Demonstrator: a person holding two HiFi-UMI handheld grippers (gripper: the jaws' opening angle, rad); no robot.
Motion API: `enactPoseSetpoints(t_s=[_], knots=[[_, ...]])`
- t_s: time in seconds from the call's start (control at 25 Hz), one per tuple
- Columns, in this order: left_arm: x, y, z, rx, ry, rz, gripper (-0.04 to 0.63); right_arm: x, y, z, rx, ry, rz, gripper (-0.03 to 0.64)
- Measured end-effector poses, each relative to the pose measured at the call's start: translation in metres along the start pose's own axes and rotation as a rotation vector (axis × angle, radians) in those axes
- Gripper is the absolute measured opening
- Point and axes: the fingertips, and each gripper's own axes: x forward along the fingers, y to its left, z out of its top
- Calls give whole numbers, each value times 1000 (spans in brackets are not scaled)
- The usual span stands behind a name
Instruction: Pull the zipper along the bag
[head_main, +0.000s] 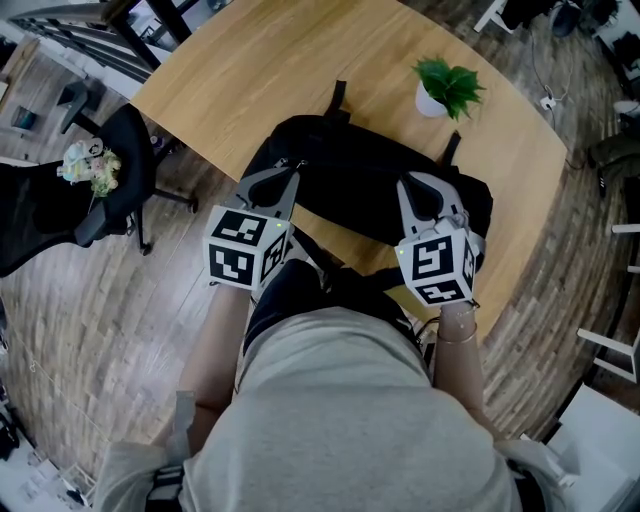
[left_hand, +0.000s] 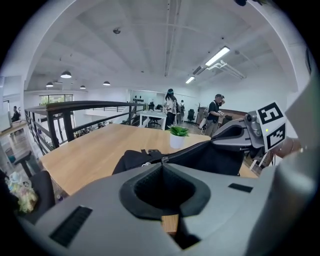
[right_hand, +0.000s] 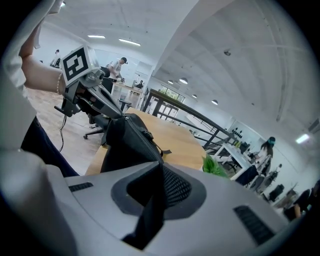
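A black bag (head_main: 360, 180) lies across the wooden table (head_main: 250, 70) near its front edge. My left gripper (head_main: 288, 172) is at the bag's left end and my right gripper (head_main: 418, 185) at its right end. In the left gripper view the jaws (left_hand: 161, 162) are closed together on the bag's end, where the zipper line (left_hand: 185, 150) runs into the tips. In the right gripper view the jaws (right_hand: 159, 165) are shut on a strip of the bag's black fabric (right_hand: 150, 210). The bag (right_hand: 130, 142) stretches away toward the other gripper (right_hand: 95, 92). Whether either holds the zipper pull is hidden.
A small potted plant (head_main: 447, 88) in a white pot stands on the table behind the bag's right end. A black office chair (head_main: 110, 180) is on the floor to the left. A railing (left_hand: 75, 107) and people standing far off are beyond the table.
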Motion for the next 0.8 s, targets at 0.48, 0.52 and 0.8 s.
enactPoseSetpoints(t_s=[0.48, 0.52, 0.8], knots=[[-5, 18, -6, 29, 4, -19, 20, 2, 1, -3, 5, 27, -58, 35], [-5, 17, -7, 32, 3, -26, 20, 2, 1, -3, 8, 31, -65, 35], [1, 19, -12, 59, 17, -37, 21, 2, 0, -4, 53, 62, -119, 55]])
